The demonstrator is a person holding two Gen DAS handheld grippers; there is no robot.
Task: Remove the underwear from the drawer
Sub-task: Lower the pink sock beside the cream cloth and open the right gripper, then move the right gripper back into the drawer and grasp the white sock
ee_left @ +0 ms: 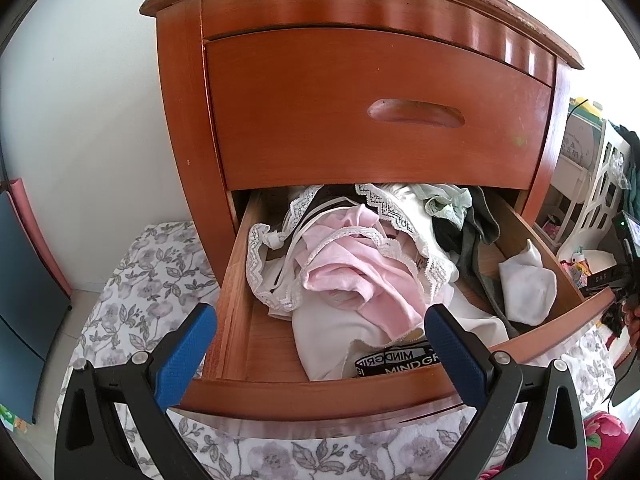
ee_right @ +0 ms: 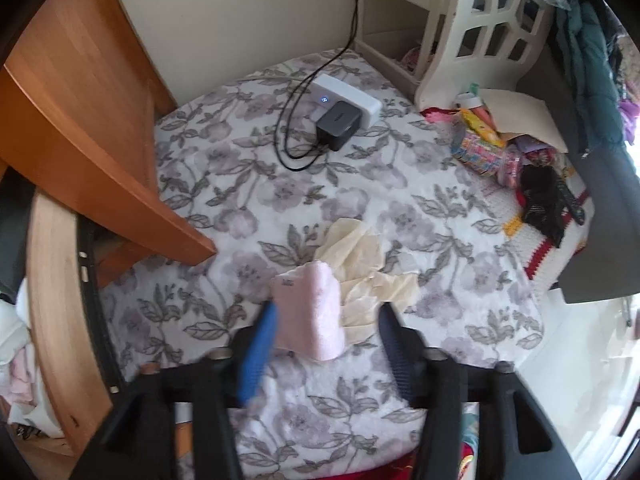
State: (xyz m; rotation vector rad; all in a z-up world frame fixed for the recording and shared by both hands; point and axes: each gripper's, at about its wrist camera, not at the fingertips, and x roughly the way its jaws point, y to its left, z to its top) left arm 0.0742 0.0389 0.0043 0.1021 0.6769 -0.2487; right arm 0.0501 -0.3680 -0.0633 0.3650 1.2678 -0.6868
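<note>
The wooden dresser's lower drawer (ee_left: 320, 392) stands pulled out, heaped with underwear: a pink pair (ee_left: 352, 276) on top, white lace pieces (ee_left: 260, 264), a black waistband (ee_left: 400, 360) and a white item (ee_left: 528, 284) at the right. My left gripper (ee_left: 320, 312) hovers open over the drawer's front edge, its jaws empty. In the right wrist view a folded pink garment (ee_right: 316, 312) lies on the floral sheet (ee_right: 280, 184), partly on a cream garment (ee_right: 368, 264). My right gripper (ee_right: 329, 307) points down over it with jaws open; the pink piece lies between the fingers, not pinched.
The upper drawer (ee_left: 360, 120) is closed. A white power strip with a black adapter (ee_right: 344, 100) and cables lies on the sheet behind. A white shelf unit (ee_right: 480, 20), a heap of colourful packets (ee_right: 488, 148) and a black cloth (ee_right: 544, 196) crowd the right side.
</note>
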